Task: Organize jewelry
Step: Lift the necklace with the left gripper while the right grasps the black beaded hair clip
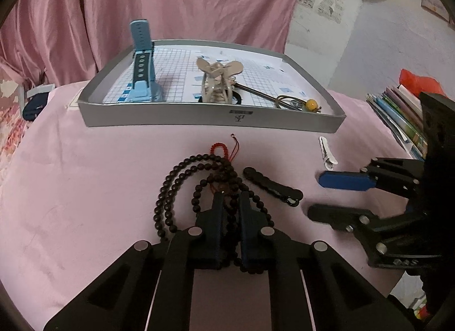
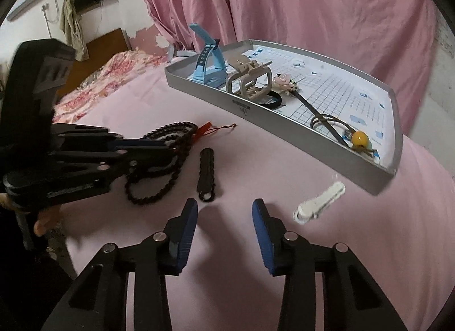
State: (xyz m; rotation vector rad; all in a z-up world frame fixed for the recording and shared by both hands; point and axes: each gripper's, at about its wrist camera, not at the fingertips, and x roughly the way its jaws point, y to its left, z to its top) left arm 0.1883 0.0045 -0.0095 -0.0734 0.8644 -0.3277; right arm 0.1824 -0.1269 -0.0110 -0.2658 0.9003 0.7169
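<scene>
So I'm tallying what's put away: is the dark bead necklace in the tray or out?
Out. The dark bead necklace lies on the pink cloth in front of the grey tray, with the left gripper fingers shut on its strands.

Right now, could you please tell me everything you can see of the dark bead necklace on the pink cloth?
The dark bead necklace is a long string of small, round, dark brown beads, matte, possibly wood. It lies in several loose loops on the pink cloth, in front of the grey tray and not touching it. A red cord with a tassel trails from its far end. The left claw is shut on a bunch of its strands; the black hair clip lies just beside it.
</scene>
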